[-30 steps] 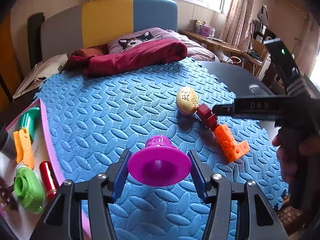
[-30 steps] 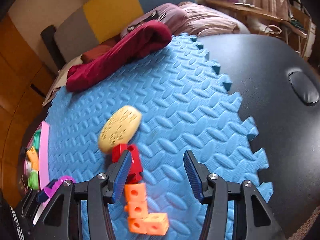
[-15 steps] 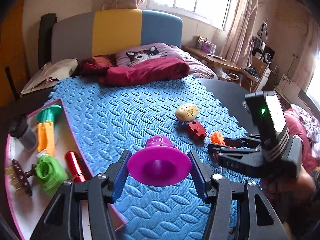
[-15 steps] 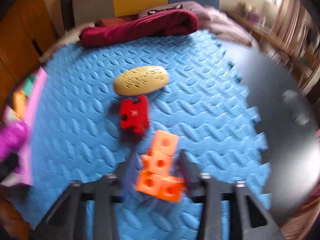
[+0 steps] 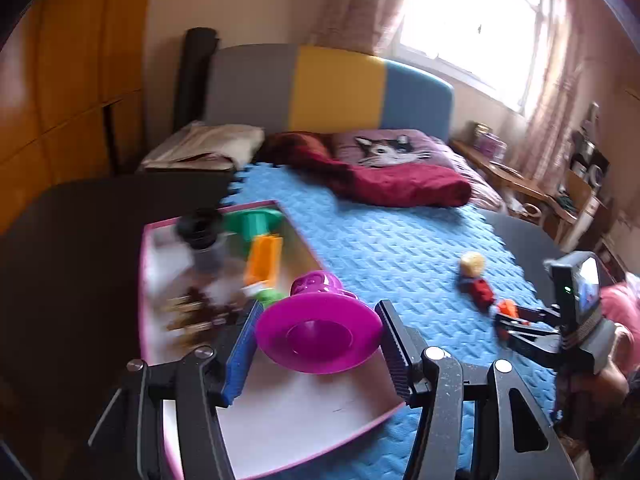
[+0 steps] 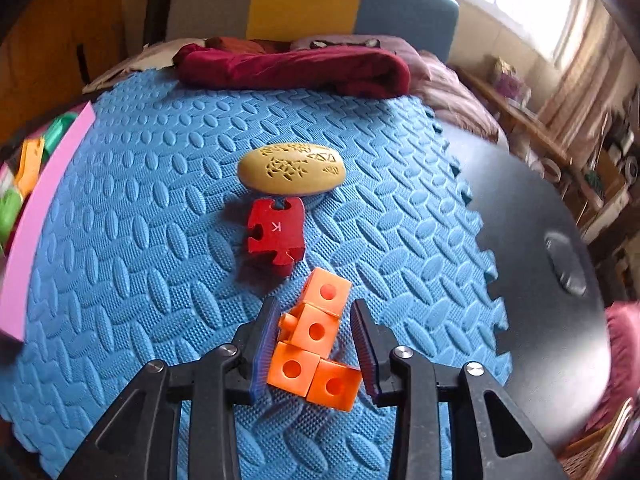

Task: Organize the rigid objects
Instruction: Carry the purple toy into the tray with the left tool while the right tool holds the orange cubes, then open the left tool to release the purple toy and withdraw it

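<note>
We carry the purple funnel-shaped toy point(image 5: 320, 332), clamped in our left gripper point(image 5: 320, 344), over the pink-rimmed tray point(image 5: 149, 280); next we lower and release it on bare tray floor. Our right gripper point(image 6: 316, 344) has just closed around the orange linked cubes point(image 6: 316, 344) on the blue foam mat point(image 6: 160, 240), seemingly gripping them. A bed with a colour-block headboard point(image 5: 336, 84) stands behind

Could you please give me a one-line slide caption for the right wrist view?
Right gripper closed around the orange L-shaped linked-cube piece on the blue foam mat, near a red puzzle block and a yellow carved oval.
</note>
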The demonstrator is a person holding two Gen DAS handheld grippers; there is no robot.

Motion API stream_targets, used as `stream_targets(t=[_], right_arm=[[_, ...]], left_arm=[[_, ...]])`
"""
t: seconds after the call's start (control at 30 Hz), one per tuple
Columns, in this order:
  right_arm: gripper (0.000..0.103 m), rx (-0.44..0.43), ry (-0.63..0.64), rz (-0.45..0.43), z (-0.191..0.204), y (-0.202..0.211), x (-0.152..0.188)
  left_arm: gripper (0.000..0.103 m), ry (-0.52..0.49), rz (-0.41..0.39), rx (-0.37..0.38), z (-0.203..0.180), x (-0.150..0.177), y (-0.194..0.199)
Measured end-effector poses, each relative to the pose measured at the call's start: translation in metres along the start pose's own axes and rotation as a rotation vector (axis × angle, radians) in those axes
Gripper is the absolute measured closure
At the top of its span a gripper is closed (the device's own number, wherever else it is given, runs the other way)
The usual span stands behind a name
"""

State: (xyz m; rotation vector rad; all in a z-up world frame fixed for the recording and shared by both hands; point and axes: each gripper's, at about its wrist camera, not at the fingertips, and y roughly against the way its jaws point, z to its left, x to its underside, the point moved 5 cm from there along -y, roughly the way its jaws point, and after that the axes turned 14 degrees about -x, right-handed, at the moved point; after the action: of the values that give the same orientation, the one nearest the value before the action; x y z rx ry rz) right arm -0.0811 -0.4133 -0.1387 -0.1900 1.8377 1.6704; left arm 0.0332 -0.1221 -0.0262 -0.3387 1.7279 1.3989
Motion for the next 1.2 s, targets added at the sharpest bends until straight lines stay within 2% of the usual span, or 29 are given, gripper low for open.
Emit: stream_targets(t=[0.13, 0.27, 0.5, 0.67, 0.97, 1.2], right_arm=[[0.067, 0.029, 0.036, -0.008, 0.004, 0.000, 0.001], [0.066, 0.018, 0.003, -0.008, 0.001, 0.000, 0.000], [0.066, 0.002, -0.032, -0.008, -0.004, -0.002, -0.001], [0.066, 0.002, -0.036, -0.013, -0.004, -0.002, -0.001], [0.066, 0.011, -0.030, -0.019, -0.003, -0.001, 0.000], [0.066, 0.028, -0.005, -0.024, 0.000, 0.000, 0.001]], left_arm=[[0.045, 0.063, 0.029, -0.081, 0.043, 0.013, -0.006], [0.045, 0.095, 0.077, -0.130, 0.064, 0.030, -0.015], [0.045, 0.067, 0.175, -0.138, 0.051, 0.044, -0.040], [0.045, 0.066, 0.208, -0.149, 0.048, 0.043, -0.065], [0.045, 0.072, 0.198, -0.201, 0.054, 0.031, -0.097], [0.044, 0.065, 0.168, -0.198, 0.056, 0.031, -0.084]])
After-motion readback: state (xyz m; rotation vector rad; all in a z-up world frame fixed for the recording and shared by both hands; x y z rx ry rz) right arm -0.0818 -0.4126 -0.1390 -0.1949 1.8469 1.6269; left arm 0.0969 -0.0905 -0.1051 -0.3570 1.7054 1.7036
